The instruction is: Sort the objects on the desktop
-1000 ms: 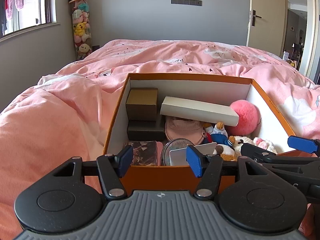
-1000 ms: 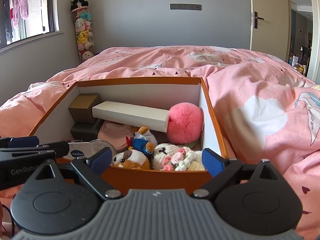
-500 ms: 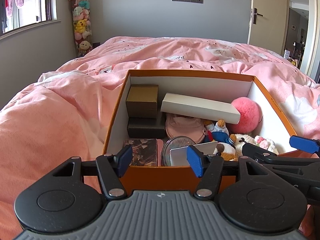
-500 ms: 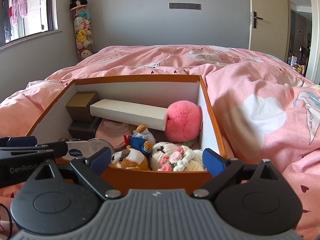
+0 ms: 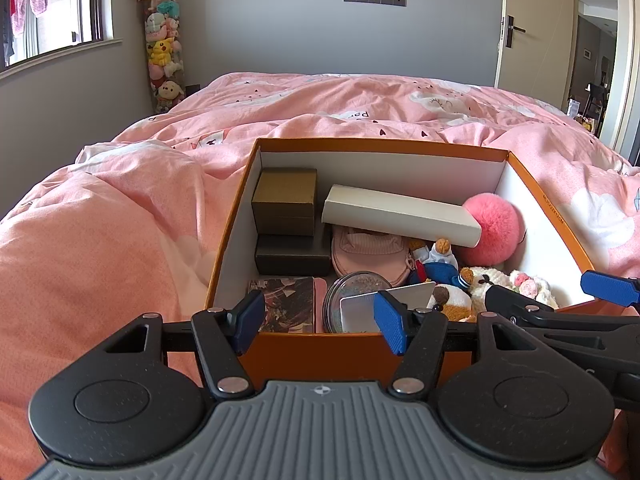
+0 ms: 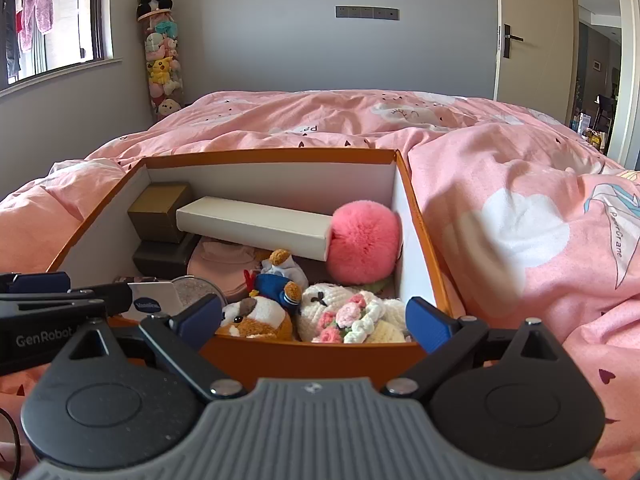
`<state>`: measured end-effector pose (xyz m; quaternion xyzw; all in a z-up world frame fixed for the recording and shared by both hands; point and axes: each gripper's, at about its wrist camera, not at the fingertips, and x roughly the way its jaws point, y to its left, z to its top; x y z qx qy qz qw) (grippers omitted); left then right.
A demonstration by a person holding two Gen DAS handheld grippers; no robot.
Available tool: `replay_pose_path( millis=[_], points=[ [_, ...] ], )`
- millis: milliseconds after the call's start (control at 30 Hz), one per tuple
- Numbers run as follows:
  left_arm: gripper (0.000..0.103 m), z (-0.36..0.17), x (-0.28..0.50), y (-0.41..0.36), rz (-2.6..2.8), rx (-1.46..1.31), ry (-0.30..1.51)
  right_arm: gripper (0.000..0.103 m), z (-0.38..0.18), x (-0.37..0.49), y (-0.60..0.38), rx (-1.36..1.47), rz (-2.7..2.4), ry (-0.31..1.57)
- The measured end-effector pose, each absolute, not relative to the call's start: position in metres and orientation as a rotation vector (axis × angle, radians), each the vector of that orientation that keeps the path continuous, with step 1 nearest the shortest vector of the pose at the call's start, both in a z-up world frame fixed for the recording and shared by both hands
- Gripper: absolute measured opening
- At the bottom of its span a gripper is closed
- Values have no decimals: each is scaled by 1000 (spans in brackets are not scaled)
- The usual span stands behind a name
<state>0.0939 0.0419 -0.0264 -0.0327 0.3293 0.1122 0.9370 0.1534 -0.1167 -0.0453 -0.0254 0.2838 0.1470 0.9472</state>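
Note:
An orange box (image 5: pixel 360 145) (image 6: pixel 280 155) sits on the pink bed, packed with items: a gold box (image 5: pixel 285 200), a dark box (image 5: pixel 292 255), a long white box (image 5: pixel 400 214) (image 6: pixel 256 224), a pink pompom (image 5: pixel 494 229) (image 6: pixel 365 240), plush toys (image 6: pixel 256 316), a round tin (image 5: pixel 356 286) and a card (image 5: pixel 404 298). My left gripper (image 5: pixel 320 320) is open and empty at the box's near wall. My right gripper (image 6: pixel 312 320) is open and empty at the near right corner.
The pink duvet (image 5: pixel 120 232) surrounds the box. A tower of plush toys (image 5: pixel 162 40) stands in the far left corner. A door (image 5: pixel 532 24) is at the far right. The right gripper's finger (image 5: pixel 608 288) shows in the left wrist view.
Both grippers have pulled back and risen slightly, so the box looks a little farther. Nothing was grasped or released.

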Motion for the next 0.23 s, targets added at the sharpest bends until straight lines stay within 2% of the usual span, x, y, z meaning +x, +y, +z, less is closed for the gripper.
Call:
replay_pose_path(
  millis=[233],
  points=[
    [71, -27, 94, 42, 229, -68, 673, 99, -45, 153, -117, -52, 300, 578]
  ],
)
